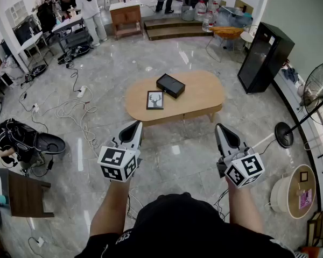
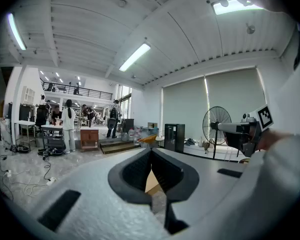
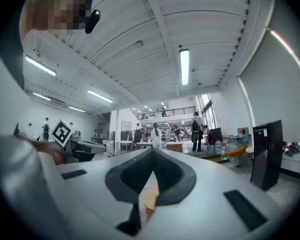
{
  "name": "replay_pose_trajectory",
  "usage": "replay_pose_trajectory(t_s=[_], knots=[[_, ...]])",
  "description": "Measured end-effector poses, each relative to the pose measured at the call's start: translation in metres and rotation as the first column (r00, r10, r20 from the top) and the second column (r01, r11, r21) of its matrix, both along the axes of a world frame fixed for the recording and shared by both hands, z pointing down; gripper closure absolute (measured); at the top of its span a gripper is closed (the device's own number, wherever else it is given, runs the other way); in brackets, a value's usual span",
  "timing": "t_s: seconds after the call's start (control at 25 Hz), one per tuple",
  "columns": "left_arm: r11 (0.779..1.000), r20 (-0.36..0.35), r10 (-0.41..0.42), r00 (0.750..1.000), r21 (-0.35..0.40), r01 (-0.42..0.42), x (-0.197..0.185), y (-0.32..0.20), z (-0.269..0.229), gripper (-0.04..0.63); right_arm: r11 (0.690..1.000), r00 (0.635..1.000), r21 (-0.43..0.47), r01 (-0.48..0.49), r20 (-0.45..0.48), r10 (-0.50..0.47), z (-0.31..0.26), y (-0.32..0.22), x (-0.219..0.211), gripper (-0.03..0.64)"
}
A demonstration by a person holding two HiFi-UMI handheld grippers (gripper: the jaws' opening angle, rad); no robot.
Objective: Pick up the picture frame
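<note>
Black edges go round the picture frame (image 1: 155, 100), with a deer head drawn on white. It lies flat on the wooden table (image 1: 204, 93), just beside the black box (image 1: 170, 85). Your left gripper (image 1: 135, 124) and right gripper (image 1: 220, 127) are both closed tight, holding nothing, well apart from the table.

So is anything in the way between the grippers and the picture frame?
Nothing visible. Only floor lies between the left gripper, the right gripper and the picture frame on the wooden table. The black box sits beyond the frame.
</note>
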State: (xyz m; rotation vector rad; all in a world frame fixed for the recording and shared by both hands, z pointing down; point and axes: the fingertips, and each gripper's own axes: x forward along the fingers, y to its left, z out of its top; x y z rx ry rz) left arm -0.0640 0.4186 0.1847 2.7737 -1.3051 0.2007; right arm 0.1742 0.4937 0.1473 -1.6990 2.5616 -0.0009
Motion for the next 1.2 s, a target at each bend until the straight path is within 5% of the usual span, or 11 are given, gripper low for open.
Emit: replay_pose_trajectory(t_s=[0.44, 0.64, 0.8, 1.2], knots=[[0.999, 0.016, -0.018, 1.0, 0.05, 0.017, 0.055, 0.007, -0.011, 0.586, 1.0, 1.0, 0.009, -0.001, 0.005, 0.001, -0.007, 0.002, 0.059, 0.614], [0.998, 0.022, 0.013, 1.0, 0.055, -0.014, 0.091, 0.018, -0.013, 0.588, 0.997, 0.994, -0.021, 0.073, 0.082, -0.071, 0.0, 0.013, 0.078, 0.612], [0.999, 0.01, 0.018, 1.0, 0.048, -0.019, 0.111, 0.022, -0.009, 0.588, 0.993, 0.992, -0.033, 0.112, 0.059, -0.11, 0.008, 0.018, 0.088, 0.612], [1.0, -0.032, -0.009, 0.999, 0.002, 0.009, 0.099, -0.012, 0.014, 0.586, 0.979, 0.985, -0.111, 0.171, 0.052, -0.167, 0.03, -0.029, 0.077, 0.612]])
